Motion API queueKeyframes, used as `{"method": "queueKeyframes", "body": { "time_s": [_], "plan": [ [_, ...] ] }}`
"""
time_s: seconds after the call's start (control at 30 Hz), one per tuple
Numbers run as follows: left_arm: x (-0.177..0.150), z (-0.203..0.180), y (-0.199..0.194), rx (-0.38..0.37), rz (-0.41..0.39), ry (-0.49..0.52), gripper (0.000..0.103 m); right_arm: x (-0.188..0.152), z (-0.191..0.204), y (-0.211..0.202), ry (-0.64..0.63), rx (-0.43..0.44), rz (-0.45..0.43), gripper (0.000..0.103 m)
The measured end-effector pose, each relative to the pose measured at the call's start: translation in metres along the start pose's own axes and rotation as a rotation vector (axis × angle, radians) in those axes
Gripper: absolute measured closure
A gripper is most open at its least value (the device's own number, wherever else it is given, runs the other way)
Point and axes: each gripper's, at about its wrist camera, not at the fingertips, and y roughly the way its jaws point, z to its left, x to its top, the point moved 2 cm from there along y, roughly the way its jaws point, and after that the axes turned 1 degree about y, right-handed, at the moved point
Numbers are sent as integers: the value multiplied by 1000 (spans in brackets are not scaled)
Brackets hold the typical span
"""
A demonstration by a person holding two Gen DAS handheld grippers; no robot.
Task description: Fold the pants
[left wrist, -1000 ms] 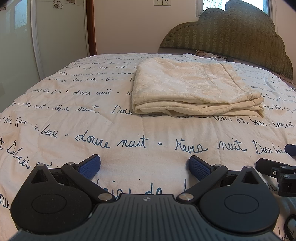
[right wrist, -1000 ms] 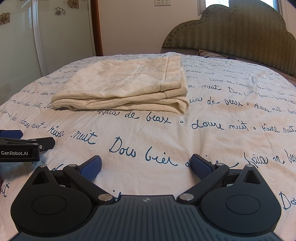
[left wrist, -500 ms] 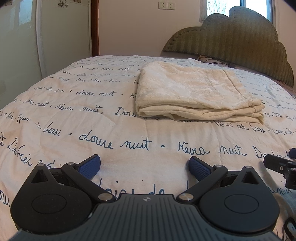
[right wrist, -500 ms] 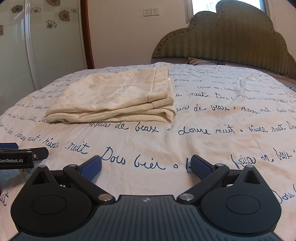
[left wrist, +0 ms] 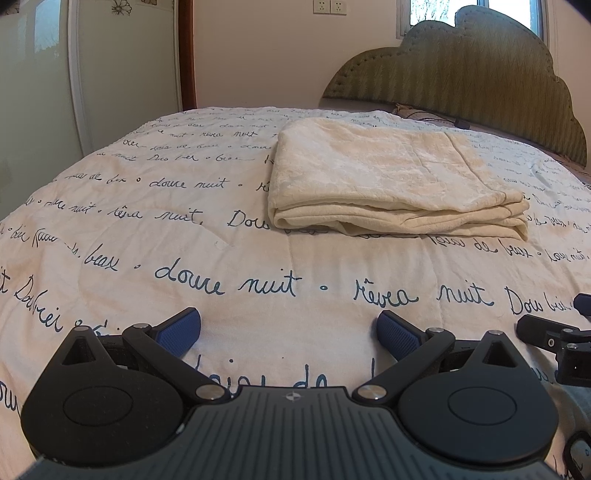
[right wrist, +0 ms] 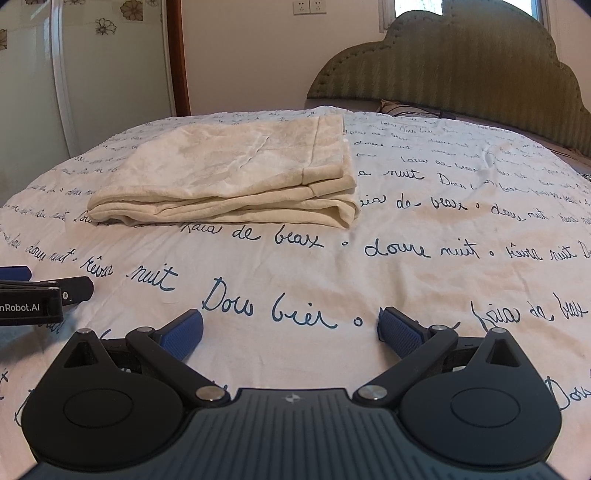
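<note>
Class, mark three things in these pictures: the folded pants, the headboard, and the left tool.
folded pants (left wrist: 373, 177), left wrist view, top layer.
headboard (right wrist: 461, 70), right wrist view, middle of its padded face.
left tool (left wrist: 289, 330), left wrist view, midway between its blue fingertips.

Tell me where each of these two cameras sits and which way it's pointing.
Left wrist: behind the open left claw, low over the bedspread, facing the folded pants and headboard; the right claw's tip shows at right.
Right wrist: behind the open right claw, same heading, pants left of centre; the left claw's tip shows at left.
Both share the pants, bedspread, headboard and wall sockets.
</note>
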Motion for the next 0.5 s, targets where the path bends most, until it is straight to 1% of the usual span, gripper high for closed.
{"method": "queueKeyframes", "body": {
  "time_s": [0.5],
  "plan": [
    [0, -1, 1, 4, 3, 10, 0, 0, 0, 1, 1, 1, 1, 0]
  ]
}}
